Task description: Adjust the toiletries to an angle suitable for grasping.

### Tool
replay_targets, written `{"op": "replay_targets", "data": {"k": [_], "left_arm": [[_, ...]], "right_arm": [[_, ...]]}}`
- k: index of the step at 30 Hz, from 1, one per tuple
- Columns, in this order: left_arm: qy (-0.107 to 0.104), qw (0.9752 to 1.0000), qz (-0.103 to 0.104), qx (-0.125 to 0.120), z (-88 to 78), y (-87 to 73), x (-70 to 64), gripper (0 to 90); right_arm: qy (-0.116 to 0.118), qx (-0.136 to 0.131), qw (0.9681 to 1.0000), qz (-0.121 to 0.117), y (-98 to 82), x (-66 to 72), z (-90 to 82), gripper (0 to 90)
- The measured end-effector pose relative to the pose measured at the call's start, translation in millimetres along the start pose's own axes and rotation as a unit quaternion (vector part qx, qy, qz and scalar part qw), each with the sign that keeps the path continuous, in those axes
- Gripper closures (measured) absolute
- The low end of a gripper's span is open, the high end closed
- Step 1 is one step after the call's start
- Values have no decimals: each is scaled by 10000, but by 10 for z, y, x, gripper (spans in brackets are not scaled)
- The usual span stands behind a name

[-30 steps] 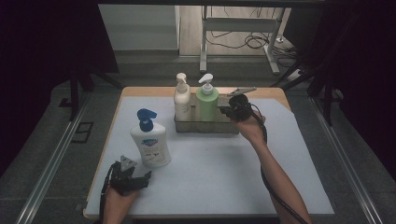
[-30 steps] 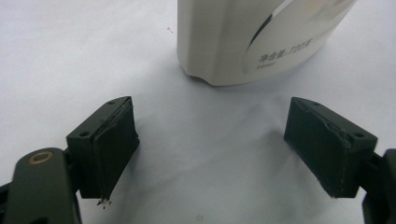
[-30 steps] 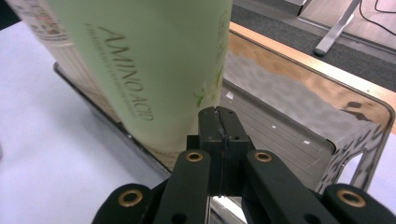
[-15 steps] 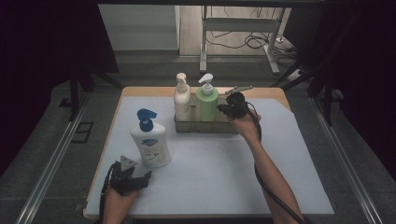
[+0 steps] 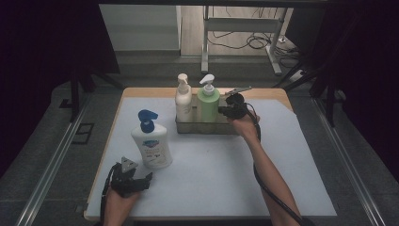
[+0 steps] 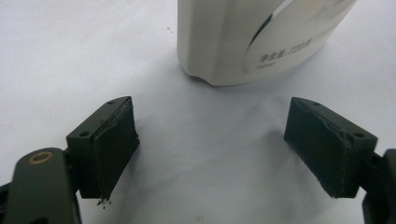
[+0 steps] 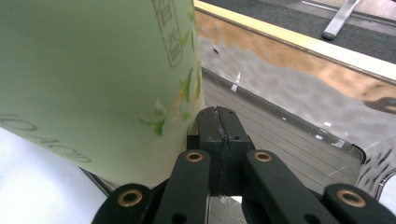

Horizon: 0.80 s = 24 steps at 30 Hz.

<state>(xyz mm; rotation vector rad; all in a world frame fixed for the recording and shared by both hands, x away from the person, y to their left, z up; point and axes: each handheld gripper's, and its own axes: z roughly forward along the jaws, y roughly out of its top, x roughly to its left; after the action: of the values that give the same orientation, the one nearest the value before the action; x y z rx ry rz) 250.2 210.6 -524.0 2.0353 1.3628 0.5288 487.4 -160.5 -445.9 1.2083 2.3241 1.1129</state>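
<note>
With its jaws pressed together and empty, the right gripper (image 7: 218, 122) has sunk beside the green plastic pump bottle (image 5: 207, 101) in the metal tray (image 5: 202, 127), ready to nudge it; the left gripper (image 5: 126, 177) rests spread.

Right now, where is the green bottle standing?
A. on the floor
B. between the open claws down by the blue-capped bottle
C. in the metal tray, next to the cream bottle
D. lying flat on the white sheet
C: the green bottle stands upright in the metal tray, right beside the cream bottle, as the high view shows.
</note>
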Motion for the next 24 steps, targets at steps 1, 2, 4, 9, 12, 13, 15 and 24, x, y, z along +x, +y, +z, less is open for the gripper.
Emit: {"op": "replay_targets", "data": {"k": [1,2,4,9,12,13,15,24], "left_arm": [[-1,10000,0,0,0,0,0,166],[1,10000,0,-1,0,0,0,166],[1,10000,1,0,0,0,0,166],[0,10000,0,-1,0,0,0,166],[0,10000,-2,-1,0,0,0,166],[-1,10000,3,0,0,0,1,166],[0,10000,0,0,0,0,0,166],[-7,10000,0,3,0,1,3,166]], "right_arm": [[1,0,10000,-2,-4,4,7,895],[15,-7,10000,7,-6,10,13,895],[18,11,10000,-7,-9,21,27,895],[44,36,10000,-63,-7,68,55,895],[73,58,9999,-82,-6,90,68,895],[77,71,9999,-95,-6,96,72,895],[111,74,9999,-103,-5,111,78,895],[112,74,9999,-107,2,152,86,896]]}}
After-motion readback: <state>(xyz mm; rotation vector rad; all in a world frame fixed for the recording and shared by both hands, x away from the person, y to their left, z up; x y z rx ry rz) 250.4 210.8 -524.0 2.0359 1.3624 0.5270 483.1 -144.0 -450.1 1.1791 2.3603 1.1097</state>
